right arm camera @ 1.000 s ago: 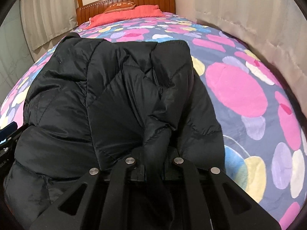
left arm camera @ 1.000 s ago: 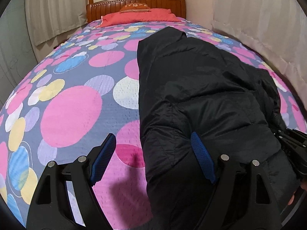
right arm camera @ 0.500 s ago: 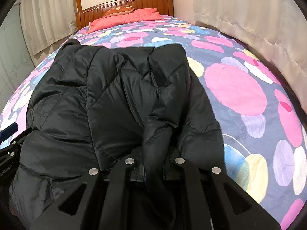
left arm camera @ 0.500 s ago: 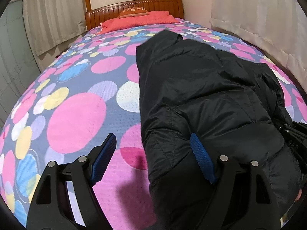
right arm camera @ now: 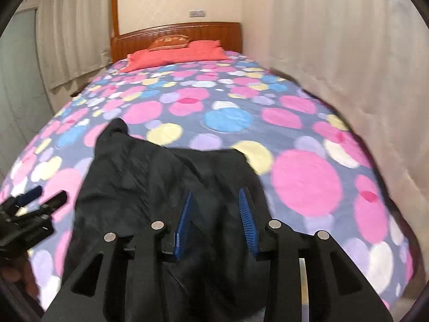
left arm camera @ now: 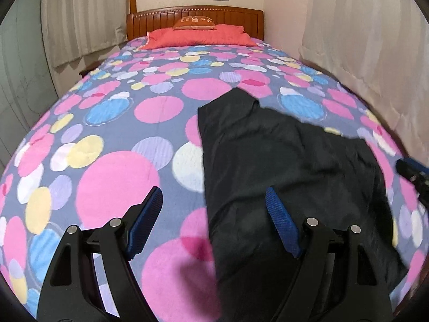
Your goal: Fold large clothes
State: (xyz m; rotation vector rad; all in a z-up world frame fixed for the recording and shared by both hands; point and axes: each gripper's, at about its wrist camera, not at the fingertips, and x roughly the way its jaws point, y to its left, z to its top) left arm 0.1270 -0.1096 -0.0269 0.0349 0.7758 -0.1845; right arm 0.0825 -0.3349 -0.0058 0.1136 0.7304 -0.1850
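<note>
A black padded jacket [left arm camera: 281, 166] lies folded lengthwise on the spotted bedspread [left arm camera: 112, 177], near the foot of the bed; it also shows in the right wrist view [right arm camera: 161, 187]. My left gripper [left arm camera: 214, 214] is open and empty, raised above the jacket's left edge. My right gripper [right arm camera: 217, 220] is open and empty, held above the jacket's near end. Each gripper shows at the edge of the other's view: the right one [left arm camera: 413, 171] and the left one [right arm camera: 29, 209].
The bed has a wooden headboard [left arm camera: 195, 16] and a red pillow [left arm camera: 198, 36] at the far end. Curtains [left arm camera: 362, 40] hang close along the right side and another curtain [left arm camera: 80, 21] along the left. The bed's foot edge is just below me.
My right gripper has opened and let go of the jacket. Both grippers have risen and pulled back, so the jacket sits lower and smaller in both views.
</note>
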